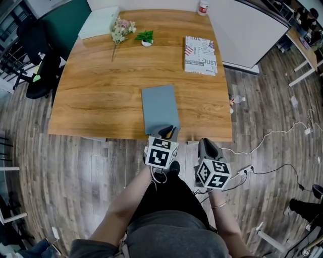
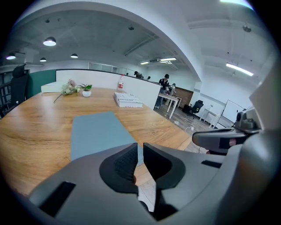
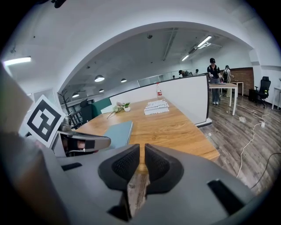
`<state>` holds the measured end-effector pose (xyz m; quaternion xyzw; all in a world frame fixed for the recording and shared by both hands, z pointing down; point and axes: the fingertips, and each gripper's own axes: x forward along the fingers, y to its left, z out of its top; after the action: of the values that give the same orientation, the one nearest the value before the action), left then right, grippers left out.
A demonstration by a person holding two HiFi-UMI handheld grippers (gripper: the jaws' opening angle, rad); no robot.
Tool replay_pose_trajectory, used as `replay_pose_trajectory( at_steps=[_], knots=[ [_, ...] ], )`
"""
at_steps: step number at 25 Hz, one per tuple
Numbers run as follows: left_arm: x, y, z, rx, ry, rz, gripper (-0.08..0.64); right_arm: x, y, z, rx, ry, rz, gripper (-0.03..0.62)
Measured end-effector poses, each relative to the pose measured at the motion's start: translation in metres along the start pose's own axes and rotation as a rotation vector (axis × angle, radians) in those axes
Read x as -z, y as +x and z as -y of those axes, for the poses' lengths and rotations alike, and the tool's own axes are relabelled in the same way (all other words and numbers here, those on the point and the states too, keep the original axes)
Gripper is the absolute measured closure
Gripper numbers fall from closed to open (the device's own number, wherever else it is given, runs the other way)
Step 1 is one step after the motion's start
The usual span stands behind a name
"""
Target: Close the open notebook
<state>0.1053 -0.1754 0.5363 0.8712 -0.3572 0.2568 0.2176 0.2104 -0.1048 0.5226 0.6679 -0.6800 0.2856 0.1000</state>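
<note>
Finishing the closing step: the grey notebook (image 1: 160,108) is lying shut at the bench's (image 1: 101,90) near edge. The fingers of the left gripper (image 1: 169,132) and right gripper (image 1: 207,144) are standing barely spread, pinching nothing, so the next move is likely calling only for backing away.

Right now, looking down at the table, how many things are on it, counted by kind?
Books: 2, the grey-blue notebook and the printed book
Plants: 2, the flower sprig and the potted plant
Boxes: 1, the white box
Bottles: 1, the bottle
Total: 6
</note>
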Motion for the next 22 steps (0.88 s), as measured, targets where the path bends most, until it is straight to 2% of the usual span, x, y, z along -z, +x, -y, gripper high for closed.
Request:
replay_pose_trajectory(
  at_steps=[17,22],
  knots=[
    [-0.027,-0.072,-0.055,-0.151,-0.062,0.19,0.529,-0.048,-0.001,-0.059,-0.133,-0.08,0.098,0.555],
    [-0.03,-0.094,-0.072,-0.2,-0.087,0.234,0.531,-0.062,-0.002,-0.074,-0.157,-0.095,0.128,0.585]
  ],
)
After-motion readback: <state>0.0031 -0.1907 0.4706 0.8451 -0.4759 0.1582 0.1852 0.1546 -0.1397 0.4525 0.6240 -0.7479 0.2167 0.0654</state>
